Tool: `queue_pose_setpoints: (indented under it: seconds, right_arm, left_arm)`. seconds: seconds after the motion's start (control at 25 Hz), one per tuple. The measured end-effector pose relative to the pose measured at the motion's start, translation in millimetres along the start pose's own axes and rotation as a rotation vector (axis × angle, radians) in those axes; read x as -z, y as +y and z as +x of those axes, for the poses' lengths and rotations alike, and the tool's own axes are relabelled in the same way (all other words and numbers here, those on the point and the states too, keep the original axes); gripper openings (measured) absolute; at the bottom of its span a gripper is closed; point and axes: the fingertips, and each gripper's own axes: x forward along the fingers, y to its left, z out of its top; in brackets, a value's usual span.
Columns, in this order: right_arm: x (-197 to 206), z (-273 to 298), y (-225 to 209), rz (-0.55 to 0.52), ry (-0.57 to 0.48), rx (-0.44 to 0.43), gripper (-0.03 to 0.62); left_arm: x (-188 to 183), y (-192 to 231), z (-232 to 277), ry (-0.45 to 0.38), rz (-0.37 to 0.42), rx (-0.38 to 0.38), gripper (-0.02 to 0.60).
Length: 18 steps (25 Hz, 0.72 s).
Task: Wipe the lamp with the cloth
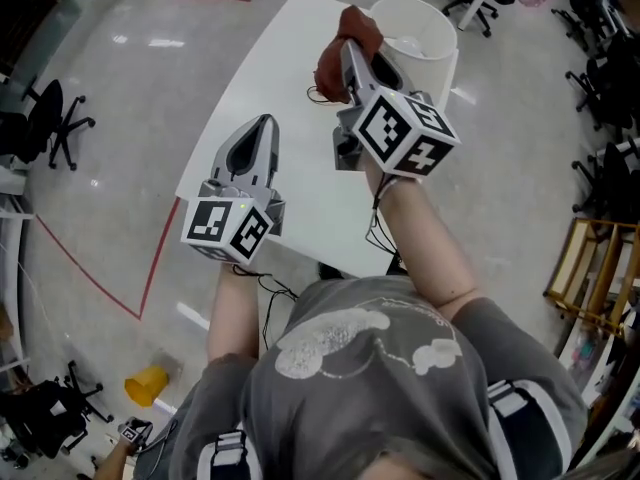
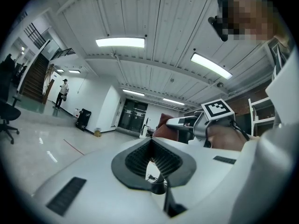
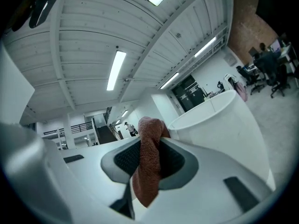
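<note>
The right claw [image 1: 352,56] is pinching the cloth [image 1: 332,66] near the lamp [image 1: 415,23], with wiping seemingly not begun. The left claw [image 1: 264,126] is idling, pressed together and empty.

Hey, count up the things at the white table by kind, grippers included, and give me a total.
Grippers: 2, left gripper shut and empty, right gripper shut on the cloth
Cloth: 1, reddish brown
Lamp: 1, white lamp
Table: 1, white table
Total: 5
</note>
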Motion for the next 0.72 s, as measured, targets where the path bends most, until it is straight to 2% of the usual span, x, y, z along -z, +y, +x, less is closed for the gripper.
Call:
queue_pose_setpoints:
  seconds: [0.44,0.72]
  right_arm:
    - [58,-4,-22,0.045,0.122,0.029,0.091]
    - [120,-26,-40,0.055,0.248,0.027,0.091]
  left_arm:
    - [23,9,-15,0.032,-0.030,-0.061,0.008]
    - [48,9,-30,0.064,-0.051,-0.101,0.008]
